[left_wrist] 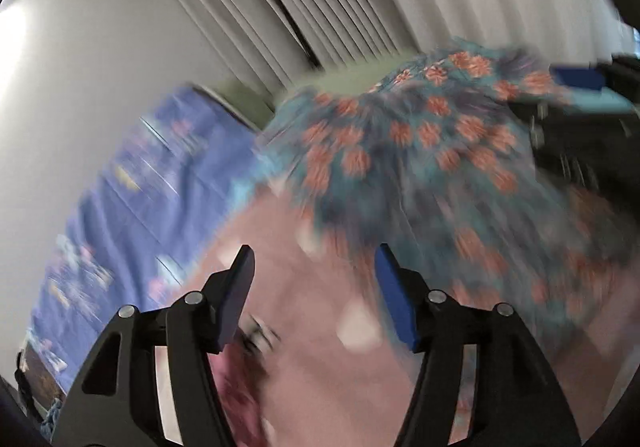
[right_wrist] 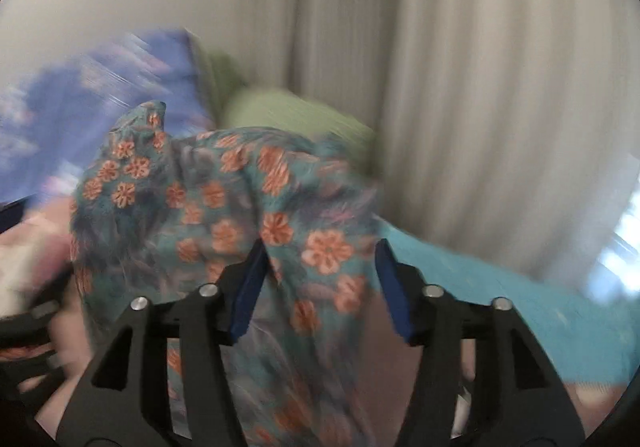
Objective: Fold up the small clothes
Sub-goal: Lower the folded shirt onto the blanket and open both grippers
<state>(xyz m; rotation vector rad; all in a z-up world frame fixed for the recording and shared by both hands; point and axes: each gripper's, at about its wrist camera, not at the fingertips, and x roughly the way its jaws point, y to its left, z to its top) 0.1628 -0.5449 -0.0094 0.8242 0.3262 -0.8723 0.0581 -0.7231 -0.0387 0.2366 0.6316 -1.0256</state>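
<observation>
A small teal garment with orange flowers point(left_wrist: 420, 151) lies bunched on a pink surface point(left_wrist: 320, 327); both views are motion-blurred. My left gripper point(left_wrist: 316, 283) is open and empty, its fingers over the pink surface just left of and below the garment. In the right wrist view the same garment point(right_wrist: 240, 215) is heaped up directly ahead. My right gripper point(right_wrist: 320, 279) is open, with a fold of the garment hanging between its blue fingers point(right_wrist: 250, 287). The right gripper also shows at the far right of the left wrist view point(left_wrist: 576, 79).
A blue patterned cloth point(left_wrist: 132, 207) lies to the left, also seen in the right wrist view point(right_wrist: 80, 103). A green cloth point(right_wrist: 288, 115) sits behind the garment and a turquoise cloth point(right_wrist: 500, 287) to the right. Pale curtains point(right_wrist: 460, 67) hang behind.
</observation>
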